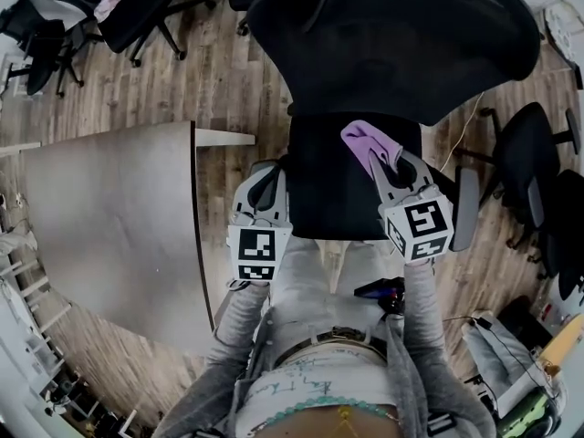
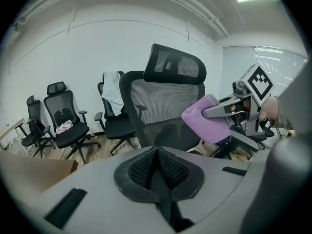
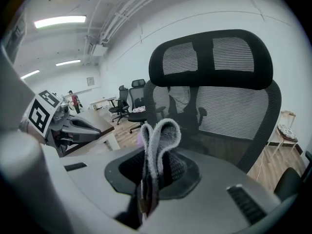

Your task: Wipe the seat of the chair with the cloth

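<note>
A black mesh office chair stands right in front of me, its seat point(image 1: 342, 185) below both grippers and its backrest point(image 3: 219, 116) filling the right gripper view. My right gripper point(image 1: 388, 164) is shut on a folded purple cloth point(image 1: 367, 141), held above the seat's right side. The cloth point(image 3: 157, 145) sticks up pinched between the jaws, and also shows as the cloth point(image 2: 207, 118) in the left gripper view. My left gripper point(image 1: 267, 186) hovers at the seat's left edge, jaws shut and holding nothing.
A light wooden table point(image 1: 109, 217) lies close on the left. Other black office chairs point(image 1: 137, 7) stand at the far left, and more chairs point(image 1: 538, 181) stand on the right. A cable point(image 1: 461, 135) runs across the wood floor.
</note>
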Demonstrator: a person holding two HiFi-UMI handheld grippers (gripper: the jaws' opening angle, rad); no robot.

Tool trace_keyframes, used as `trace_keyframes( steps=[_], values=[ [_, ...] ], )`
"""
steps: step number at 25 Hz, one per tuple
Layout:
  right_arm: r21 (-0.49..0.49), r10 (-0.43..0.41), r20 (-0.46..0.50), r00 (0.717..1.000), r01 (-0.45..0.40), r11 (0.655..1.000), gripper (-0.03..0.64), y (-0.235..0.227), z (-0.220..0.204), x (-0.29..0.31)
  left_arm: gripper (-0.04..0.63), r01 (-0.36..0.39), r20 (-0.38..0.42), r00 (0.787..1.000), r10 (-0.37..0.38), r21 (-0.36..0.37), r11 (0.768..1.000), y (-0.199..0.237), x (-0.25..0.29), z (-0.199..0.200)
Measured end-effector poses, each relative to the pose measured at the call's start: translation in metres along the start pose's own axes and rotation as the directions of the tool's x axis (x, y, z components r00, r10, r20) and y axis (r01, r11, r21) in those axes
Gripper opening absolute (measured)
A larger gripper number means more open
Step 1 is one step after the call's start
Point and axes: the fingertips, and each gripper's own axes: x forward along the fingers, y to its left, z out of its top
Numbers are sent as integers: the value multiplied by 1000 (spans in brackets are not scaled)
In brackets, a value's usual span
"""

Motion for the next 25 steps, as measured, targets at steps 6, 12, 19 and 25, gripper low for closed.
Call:
trace_keyframes(
  steps=[6,12,19,25],
  values=[
    [0,20,-19,1000,-20,1000,51,4,-15,21,0,-8,-33,999,7,-5,1000,6,14,-20],
    [-2,47,-50,998,-47,999,51,10,-35,50,0,-22,-67,997,22,3,1000,15,32,-42],
    [-14,80,-104,991,-82,997,51,13,-73,85,0,-11,-112,994,11,1,1000,17,62,-69],
    [16,90,-125,988,-88,996,51,13,-93,105,0,-3,-140,990,5,12,1000,20,82,-92]
  ],
)
